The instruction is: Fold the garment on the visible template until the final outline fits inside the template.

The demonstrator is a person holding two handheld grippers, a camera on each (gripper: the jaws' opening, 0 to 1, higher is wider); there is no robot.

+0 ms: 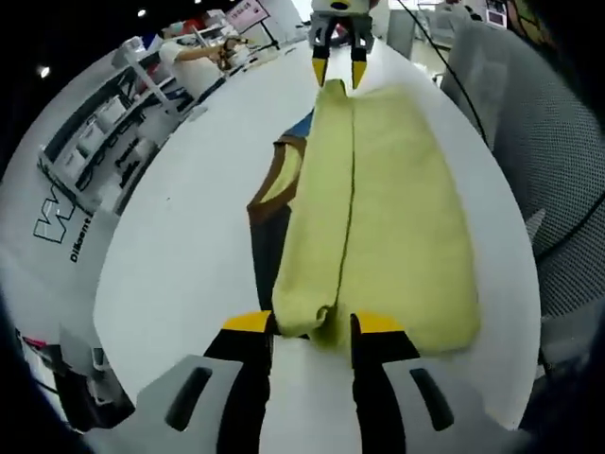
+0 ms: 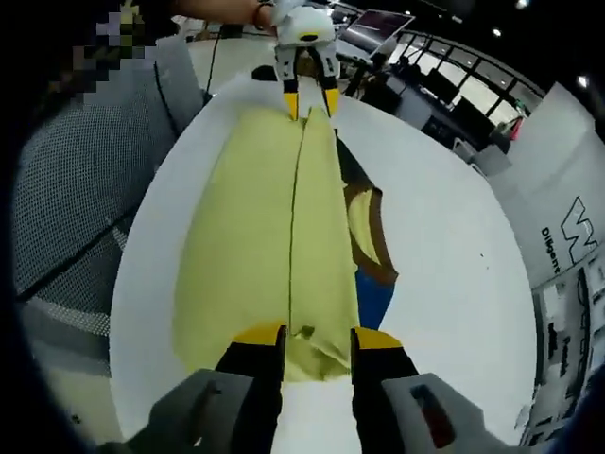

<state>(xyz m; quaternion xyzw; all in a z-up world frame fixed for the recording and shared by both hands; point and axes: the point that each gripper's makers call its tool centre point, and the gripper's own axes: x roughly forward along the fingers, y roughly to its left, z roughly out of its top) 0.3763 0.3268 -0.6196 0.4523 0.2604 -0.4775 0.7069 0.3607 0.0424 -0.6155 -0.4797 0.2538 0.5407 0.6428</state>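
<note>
Garment (image 1: 378, 218): pale yellow, soft and light, lying lengthwise on white surface (image 1: 180, 246), stretched between both sets of jaws. One long side folded over toward middle, forming narrow strip beside wider panel. Dark brown and blue template (image 1: 269, 203) peeking out from under folded edge.

Left gripper (image 1: 312, 326): jaws apart around near hem, bunched cloth between the tips; true pinch hard to confirm, looks merely straddled. Right gripper (image 2: 317, 336): same stance at opposite hem, jaws parted around folded end, cloth between them.

Handling judgement: limp fabric, prone to sag, wrinkle and slide on smooth surface; best taken at hem corners through both layers, lifted together to keep fold line straight.

Left gripper view: right gripper seen far ahead of jaws, plus shelving and lettered wall off to one side. Right gripper view: left gripper far ahead with a hand (image 2: 227, 11) on it, mesh chair back (image 2: 85, 180) beside surface, and more of template's blue patch near its own jaws.
</note>
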